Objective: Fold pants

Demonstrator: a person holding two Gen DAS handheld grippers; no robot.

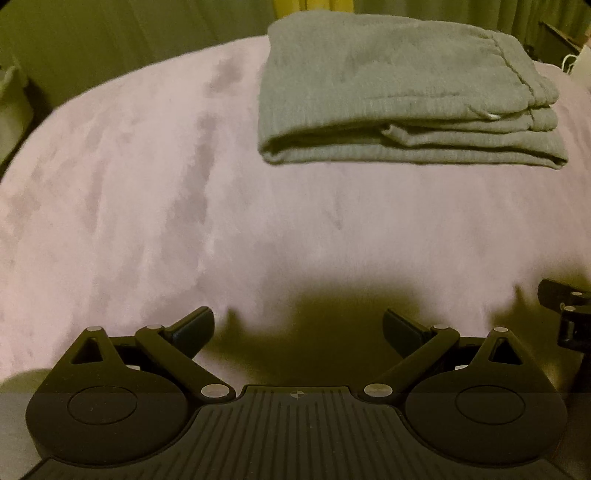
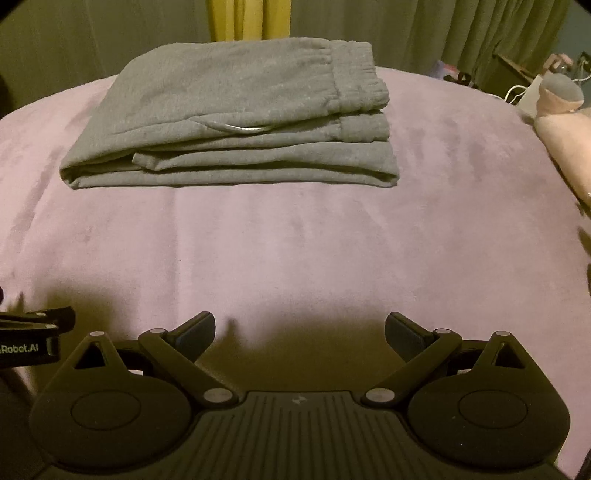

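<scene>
Grey pants (image 1: 399, 96) lie folded in a flat stack of several layers on the pink bed cover (image 1: 147, 206), waistband to the right. They also show in the right wrist view (image 2: 236, 114). My left gripper (image 1: 298, 328) is open and empty, well short of the pants, over bare cover. My right gripper (image 2: 300, 330) is open and empty, also well back from the pants. Each gripper's side shows at the edge of the other's view, the right one (image 1: 569, 314) and the left one (image 2: 33, 332).
Green curtains (image 2: 443, 29) hang behind the bed, with a yellow strip (image 2: 240, 18) in the middle. A pink pillow (image 2: 565, 144) and small clutter with cables (image 2: 524, 88) sit at the right. A pale object (image 1: 11, 107) stands at the far left.
</scene>
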